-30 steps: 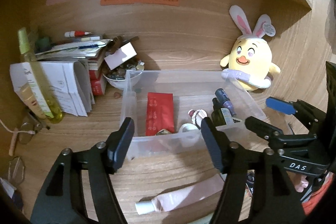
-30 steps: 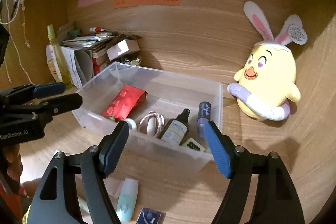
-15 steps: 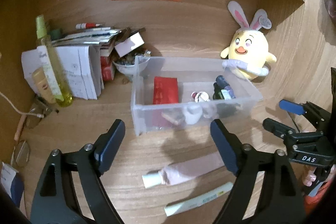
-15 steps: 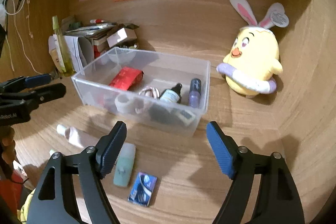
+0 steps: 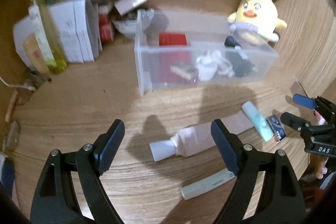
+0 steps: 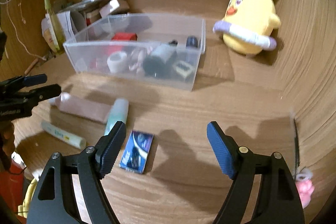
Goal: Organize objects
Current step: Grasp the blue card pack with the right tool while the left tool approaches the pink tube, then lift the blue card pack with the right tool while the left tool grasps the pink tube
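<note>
A clear plastic bin (image 5: 145, 68) (image 6: 134, 80) stands on the wooden desk and holds a red packet (image 5: 172, 39), a dark bottle (image 6: 159, 58), a white tape roll (image 6: 116, 61) and other small items. In front of it lie a pink tube (image 5: 189, 140) (image 6: 84, 107), a mint tube (image 5: 257, 121) (image 6: 117, 113), a pale green tube (image 5: 206, 184) (image 6: 63, 135) and a small blue packet (image 6: 136, 151) (image 5: 276, 131). My left gripper (image 5: 168, 146) is open and empty above the pink tube. My right gripper (image 6: 166, 148) is open and empty beside the blue packet.
A yellow bunny-eared plush (image 5: 255, 22) (image 6: 250, 20) sits right of the bin. Stacked papers and boxes (image 5: 75, 30) and a tall yellow-green bottle (image 5: 45, 35) fill the left corner. Wooden walls close in at the back and the right. A pink object (image 6: 304, 188) lies near the right wall.
Both grippers have pulled back from the bin. The bin looks smaller and farther. The tubes and the blue packet on the desk have come into fuller view.
</note>
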### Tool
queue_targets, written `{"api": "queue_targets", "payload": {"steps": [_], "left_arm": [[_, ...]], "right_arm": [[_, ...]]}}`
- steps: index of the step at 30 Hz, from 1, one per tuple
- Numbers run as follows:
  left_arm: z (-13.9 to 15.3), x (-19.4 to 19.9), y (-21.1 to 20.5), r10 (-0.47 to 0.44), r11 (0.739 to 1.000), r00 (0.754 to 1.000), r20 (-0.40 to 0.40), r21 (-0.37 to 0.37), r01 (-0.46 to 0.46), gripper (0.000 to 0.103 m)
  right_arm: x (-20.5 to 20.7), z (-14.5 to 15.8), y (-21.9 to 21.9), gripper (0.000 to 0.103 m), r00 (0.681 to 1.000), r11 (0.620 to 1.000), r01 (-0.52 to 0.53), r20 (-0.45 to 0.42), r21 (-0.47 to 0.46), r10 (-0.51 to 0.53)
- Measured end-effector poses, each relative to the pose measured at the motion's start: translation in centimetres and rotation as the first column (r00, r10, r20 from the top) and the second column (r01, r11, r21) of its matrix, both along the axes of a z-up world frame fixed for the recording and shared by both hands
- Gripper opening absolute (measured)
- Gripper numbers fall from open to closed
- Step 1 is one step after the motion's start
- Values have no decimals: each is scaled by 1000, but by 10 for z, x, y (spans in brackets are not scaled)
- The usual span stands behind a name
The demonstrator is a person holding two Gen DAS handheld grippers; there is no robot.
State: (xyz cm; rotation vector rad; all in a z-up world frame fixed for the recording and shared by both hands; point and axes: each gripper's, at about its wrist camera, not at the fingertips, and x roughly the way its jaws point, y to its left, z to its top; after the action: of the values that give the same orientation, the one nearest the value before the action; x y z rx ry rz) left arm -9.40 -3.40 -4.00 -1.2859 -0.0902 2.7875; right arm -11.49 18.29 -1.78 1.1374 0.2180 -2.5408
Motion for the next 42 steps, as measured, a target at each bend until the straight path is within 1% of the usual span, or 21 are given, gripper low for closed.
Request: {"api": "queue_targets", "payload": {"steps": [4, 6, 10, 12, 13, 15, 16, 18, 19, 20, 21, 22, 23, 29, 36, 42], "left_arm": [[-10, -7, 0, -19, 1000, 999, 45, 4, 19, 84], [-9, -6, 1, -37, 999, 998, 44, 11, 36, 84], [-14, -6, 3, -45, 999, 996, 79, -3, 45, 84], [-15, -4, 0, -44, 999, 995, 87, 9, 43, 84], [-15, -3, -2, -39, 999, 995, 90, 14, 38, 84], [-16, -3, -6, -28, 999, 995, 98, 29, 26, 82], [-16, -2, -8, -25, 999, 995, 100, 41, 21, 78], [-16, -1, -10, -15, 999, 996, 91, 45, 11, 72], [-15, 0, -10, -13, 999, 996, 87, 44, 9, 66], [-15, 1, -10, -19, 998, 996, 83, 53, 14, 56], [-14, 2, -10, -27, 997, 996, 79, 68, 22, 51], [-14, 3, -10, -35, 996, 996, 79, 79, 29, 44], [-14, 4, -8, -37, 996, 996, 77, 83, 31, 41], [-12, 8, -8, -11, 995, 999, 51, 97, 6, 35], [-1, 17, -14, 33, 996, 999, 6, 81, -33, 35], [7, 26, -23, 67, 994, 998, -17, 87, -65, 34]], "right_arm": [[2, -9, -2, 76, 1000, 1000, -3, 23, 16, 3], [3, -11, -4, 76, 999, 1000, -9, 36, 13, 9], [4, -16, -10, 76, 998, 1000, -25, 54, 15, 24], [4, -18, -13, 68, 998, 999, -32, 62, 20, 30], [5, -18, -14, 66, 998, 999, -31, 55, 27, 29], [5, -18, -15, 60, 998, 999, -33, 49, 31, 31], [5, -18, -15, 57, 998, 999, -33, 47, 31, 31], [6, -17, -16, 46, 999, 999, -34, 41, 29, 33], [6, -16, -16, 43, 999, 999, -33, 39, 29, 32], [6, -16, -16, 37, 999, 999, -33, 36, 28, 32], [7, -16, -15, 31, 999, 999, -33, 34, 27, 32], [7, -16, -15, 28, 999, 999, -32, 32, 27, 31], [7, -15, -15, 25, 999, 999, -31, 31, 27, 30], [7, -15, -14, 25, 1000, 1000, -19, 26, 21, 18], [2, -9, -7, 25, 1000, 1000, 9, 14, 3, -9], [0, -2, -1, 25, 1000, 1000, 21, -1, -15, -21]]}}
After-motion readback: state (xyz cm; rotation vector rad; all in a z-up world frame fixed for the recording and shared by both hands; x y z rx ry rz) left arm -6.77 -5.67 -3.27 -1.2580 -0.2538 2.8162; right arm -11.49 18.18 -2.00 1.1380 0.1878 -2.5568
